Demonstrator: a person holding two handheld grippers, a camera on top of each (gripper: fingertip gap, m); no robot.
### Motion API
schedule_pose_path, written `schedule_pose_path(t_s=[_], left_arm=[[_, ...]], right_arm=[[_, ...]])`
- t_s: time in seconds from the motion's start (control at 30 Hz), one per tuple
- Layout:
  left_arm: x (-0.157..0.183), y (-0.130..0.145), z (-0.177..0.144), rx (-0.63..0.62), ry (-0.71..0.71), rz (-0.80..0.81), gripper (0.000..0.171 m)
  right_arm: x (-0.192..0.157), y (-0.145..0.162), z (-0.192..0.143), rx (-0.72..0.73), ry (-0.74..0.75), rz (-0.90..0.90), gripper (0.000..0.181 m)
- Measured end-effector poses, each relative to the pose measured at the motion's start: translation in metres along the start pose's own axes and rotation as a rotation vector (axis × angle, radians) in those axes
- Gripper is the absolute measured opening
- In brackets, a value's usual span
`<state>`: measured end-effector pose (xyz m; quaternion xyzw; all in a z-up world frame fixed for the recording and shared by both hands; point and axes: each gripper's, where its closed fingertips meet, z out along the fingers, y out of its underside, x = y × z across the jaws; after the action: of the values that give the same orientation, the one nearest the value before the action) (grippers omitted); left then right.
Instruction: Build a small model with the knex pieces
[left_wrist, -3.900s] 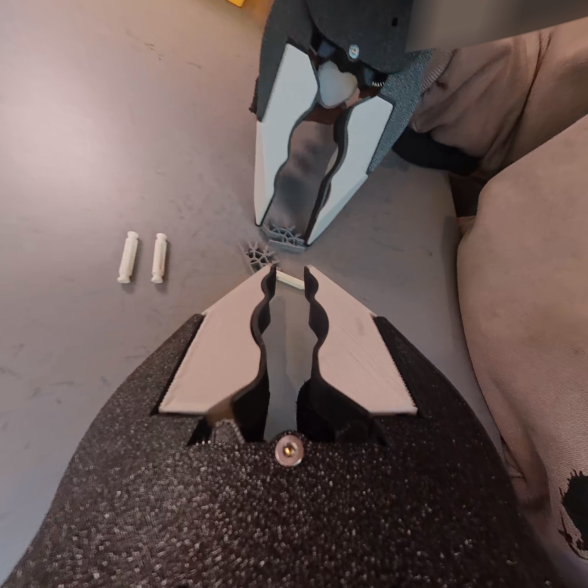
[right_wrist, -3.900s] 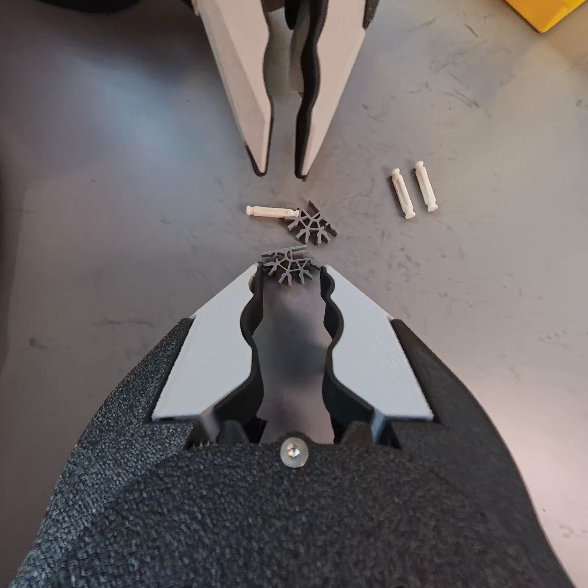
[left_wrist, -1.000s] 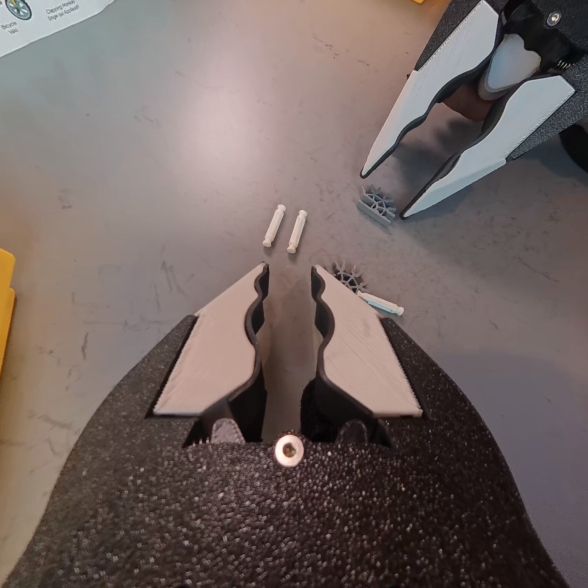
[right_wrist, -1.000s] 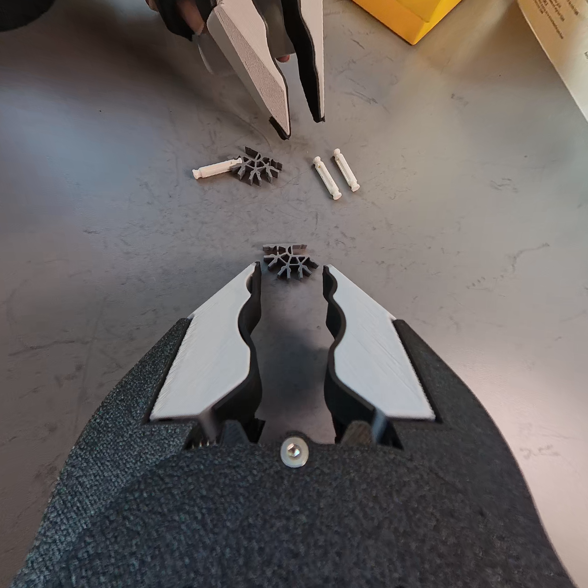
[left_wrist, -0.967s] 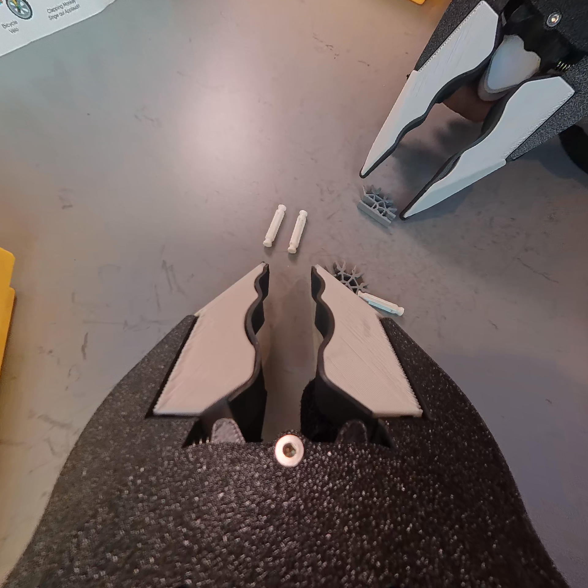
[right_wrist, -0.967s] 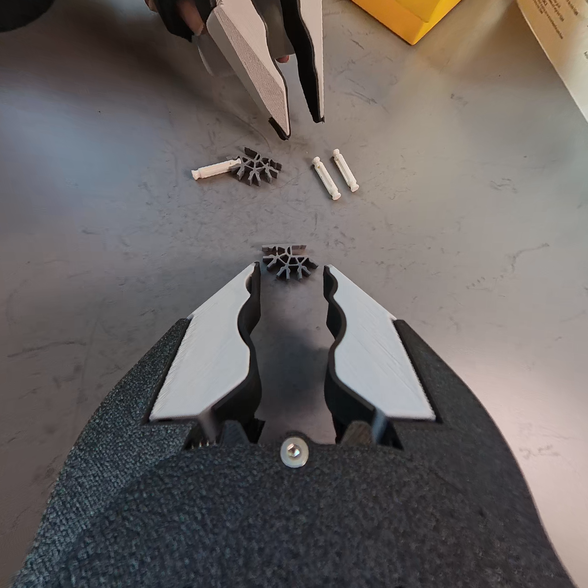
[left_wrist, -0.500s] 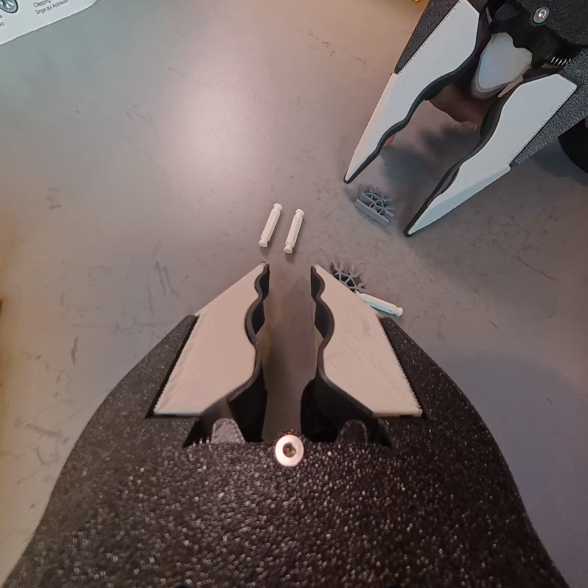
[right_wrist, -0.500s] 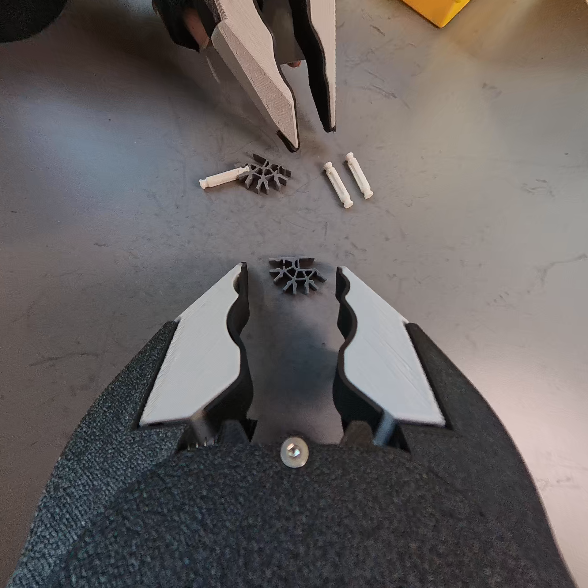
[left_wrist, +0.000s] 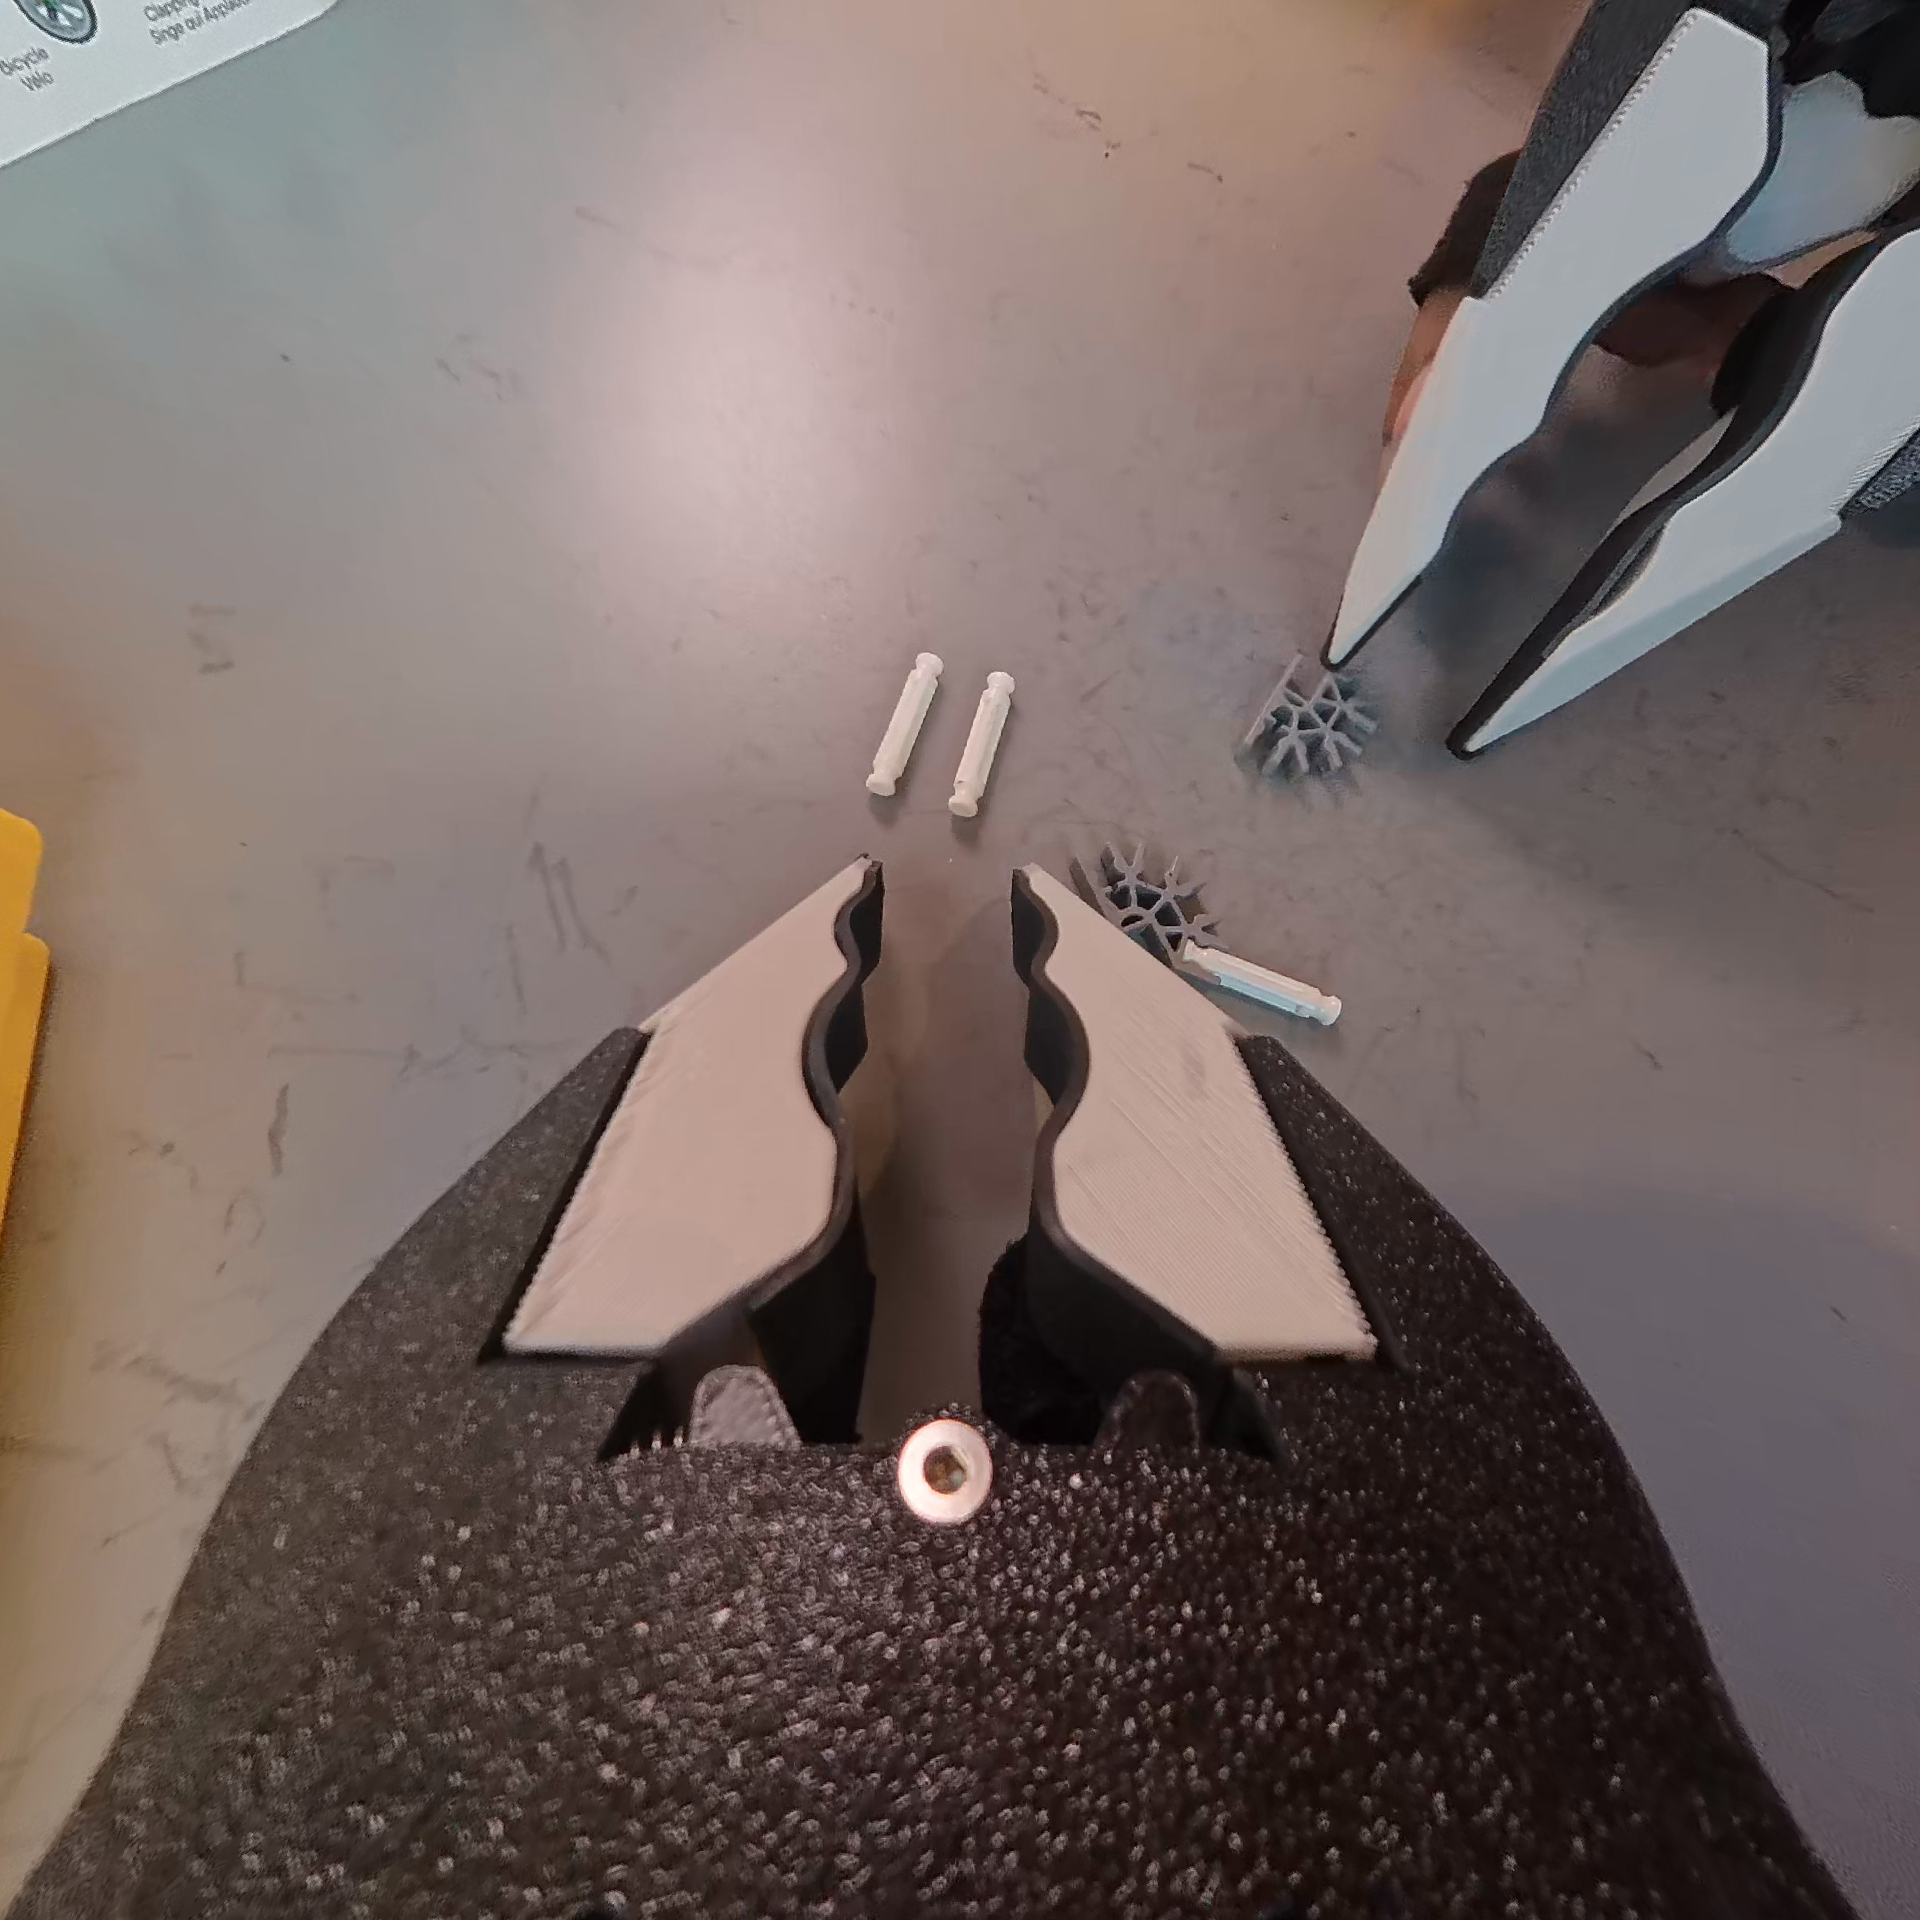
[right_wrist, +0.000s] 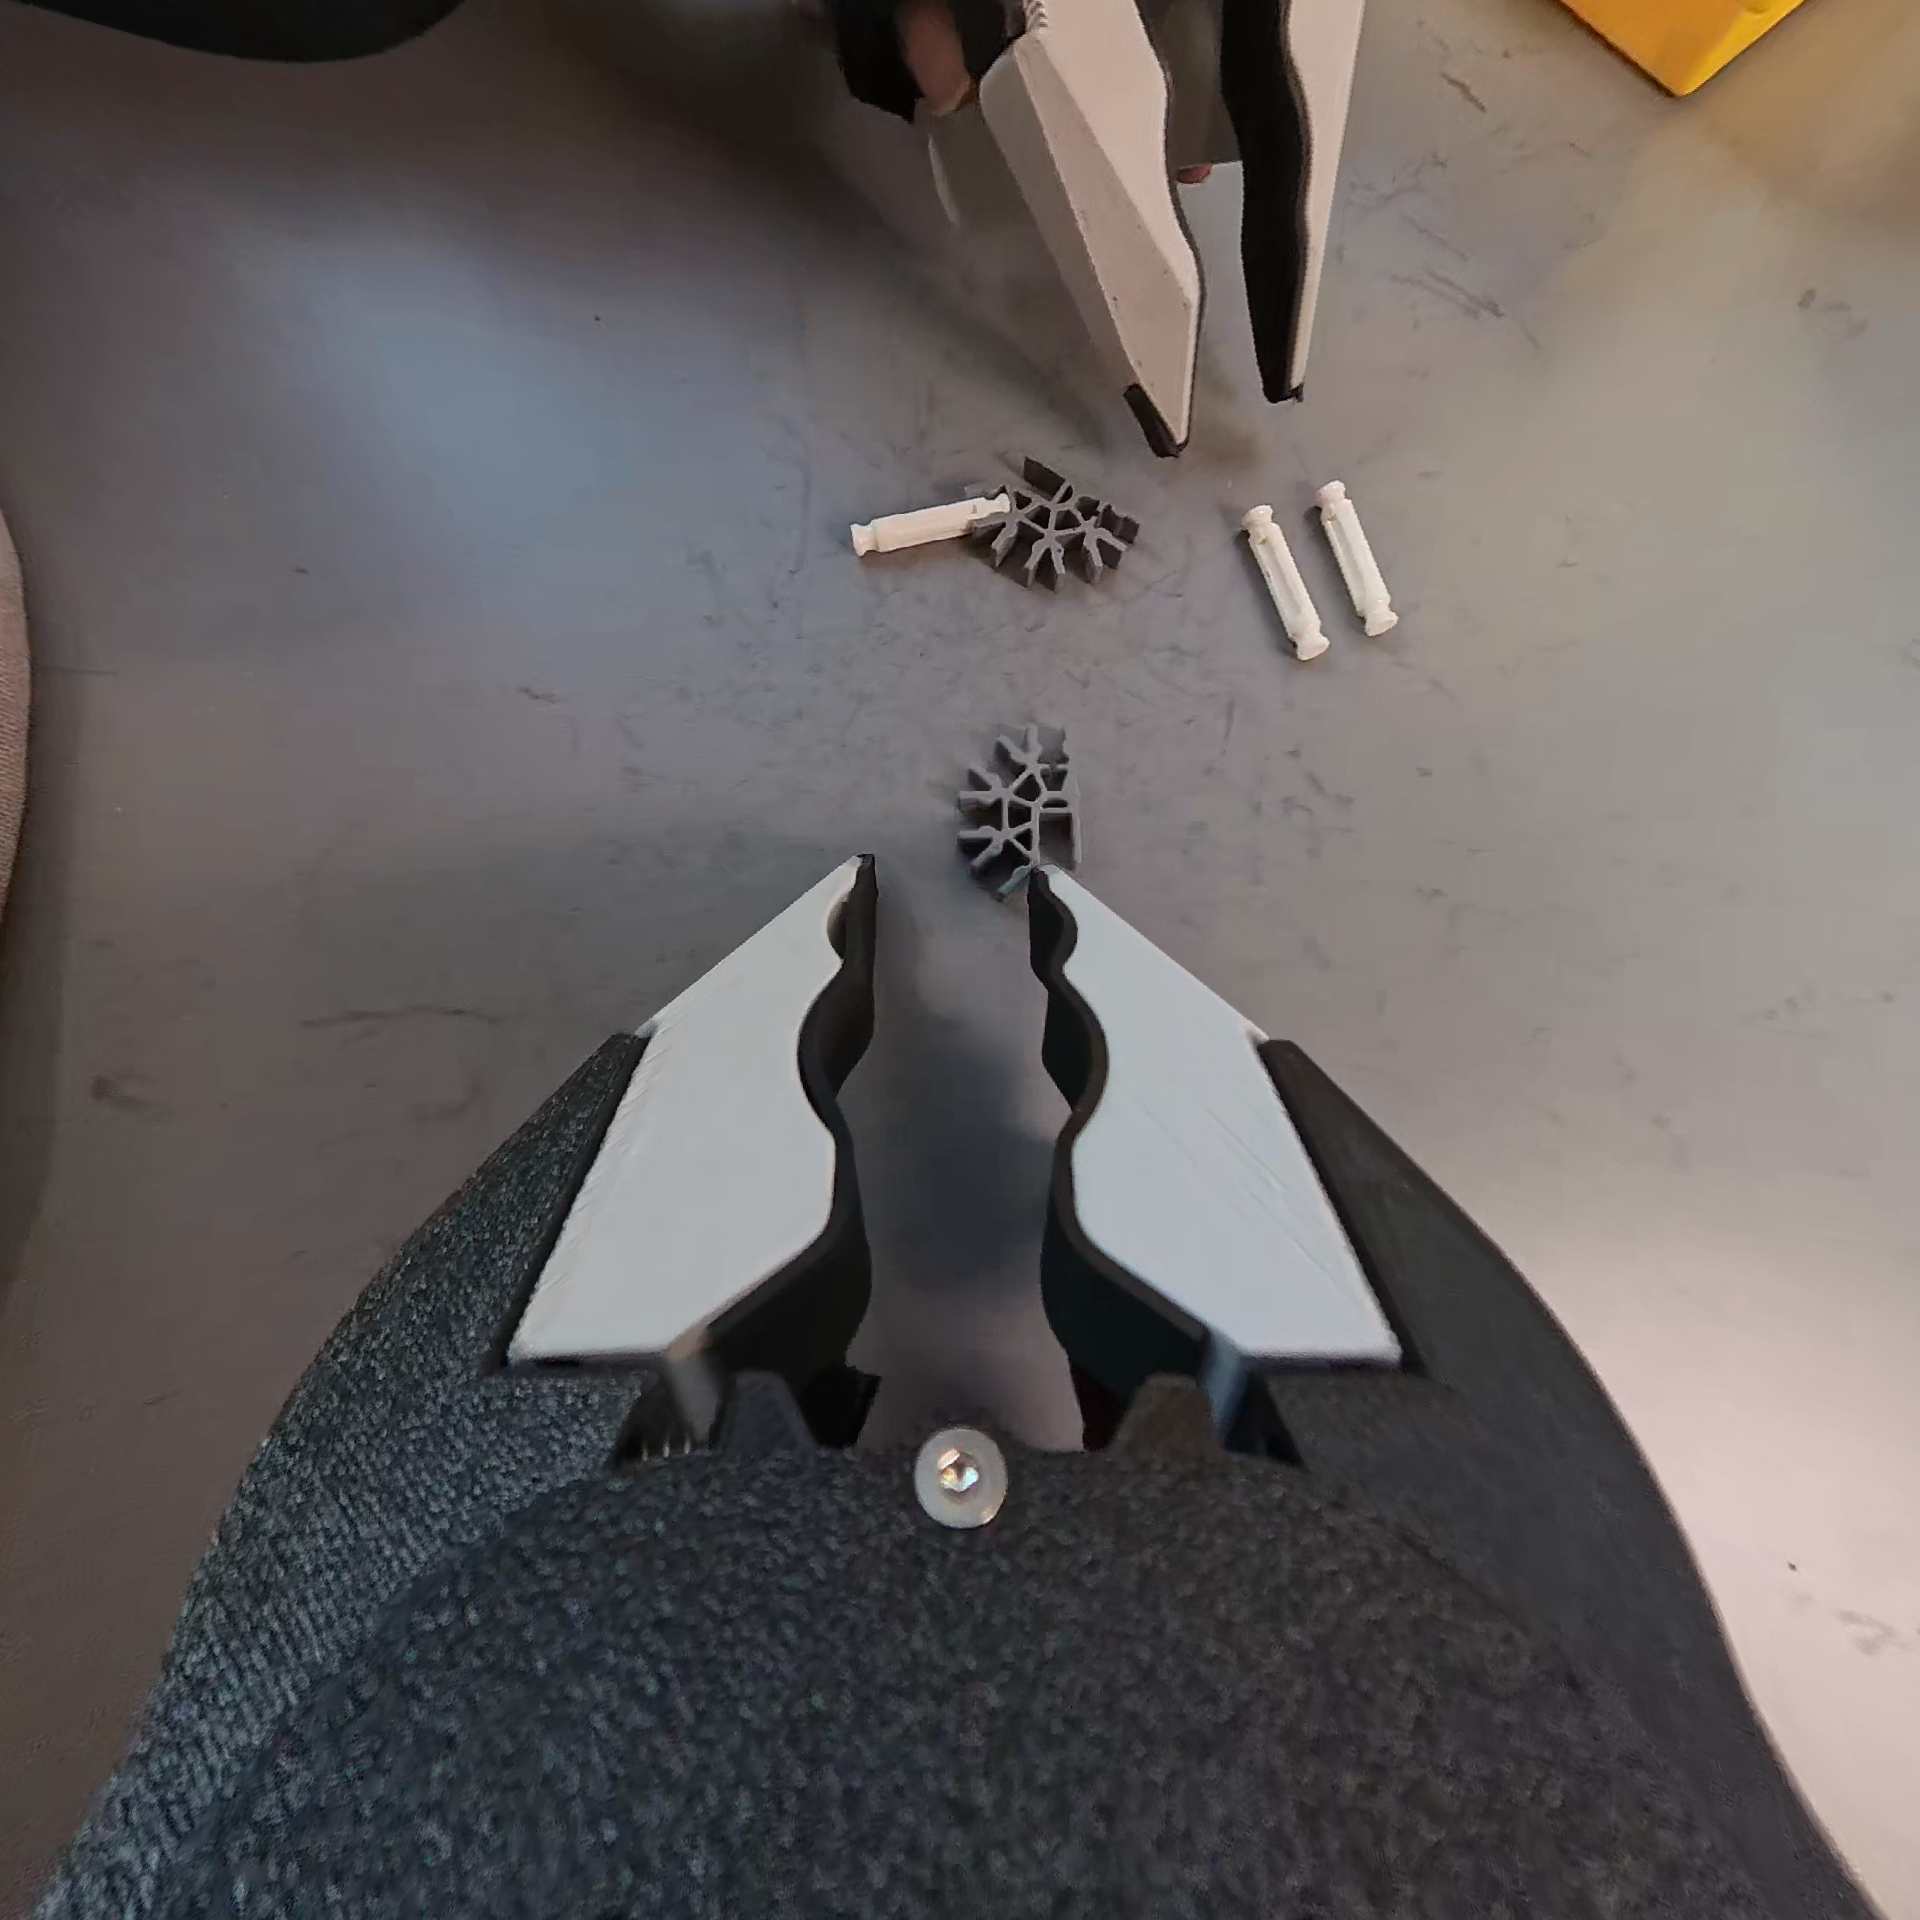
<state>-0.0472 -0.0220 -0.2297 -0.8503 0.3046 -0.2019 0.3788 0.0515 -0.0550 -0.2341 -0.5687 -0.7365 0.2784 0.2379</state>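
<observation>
Worktop (left_wrist: 520, 436): grey, matt, scuffed and scratched; it carries every small part in view.
Edges: a yellow box corner (right_wrist: 1704, 31) lies at the far right of the right wrist view; a yellow piece (left_wrist: 16, 987) shows at the left edge of the left wrist view; a printed white sheet (left_wrist: 145, 52) lies at its top left corner.
Left tongs (left_wrist: 948, 883): parted by a moderate gap with nothing between the jaws; held low over the worktop; the tips sit just short of the loose pair of pegs.
White pegs (left_wrist: 940, 740): two short white rods lying side by side, near each other but apart; in the right wrist view the same pair (right_wrist: 1317, 571) lies to the right of the far connector.
Connector with peg (left_wrist: 1148, 902): a dark grey snowflake-shaped connector flat on the worktop, just beside the right finger of the left tongs; a white rod (left_wrist: 1262, 982) is plugged into one of its slots and points away to the right.
Right tongs (right_wrist: 951, 878): parted by a moderate gap, gripping nothing; the tip of its right finger (right_wrist: 1195, 1091) touches, or very nearly touches, the loose connector.
Loose connector (right_wrist: 1023, 810): a second grey snowflake-shaped piece, tilted up on its edge rather than flat; it sits just ahead of the right tongs, off towards the right fingertip and outside the gap.
</observation>
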Motion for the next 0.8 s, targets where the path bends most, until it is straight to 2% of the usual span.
schedule_pose_path(t_s=[0.2,0.33,0.47,0.8], left_arm=[[-0.001,0.000,0.000,-0.001,-0.006,0.006,0.025],[-0.001,-0.002,-0.002,0.005,-0.008,0.009,0.024],[0.000,-0.003,-0.003,0.009,-0.009,0.015,0.024],[0.000,-0.002,-0.003,0.005,-0.012,0.023,0.025]], right_arm=[[-0.030,-0.012,0.001,0.071,-0.130,-0.077,0.019],[-0.013,-0.014,-0.003,0.103,-0.065,-0.038,0.023],[0.001,-0.007,-0.001,0.073,-0.012,0.003,0.031],[-0.011,-0.009,0.002,0.063,-0.039,-0.038,0.032]])
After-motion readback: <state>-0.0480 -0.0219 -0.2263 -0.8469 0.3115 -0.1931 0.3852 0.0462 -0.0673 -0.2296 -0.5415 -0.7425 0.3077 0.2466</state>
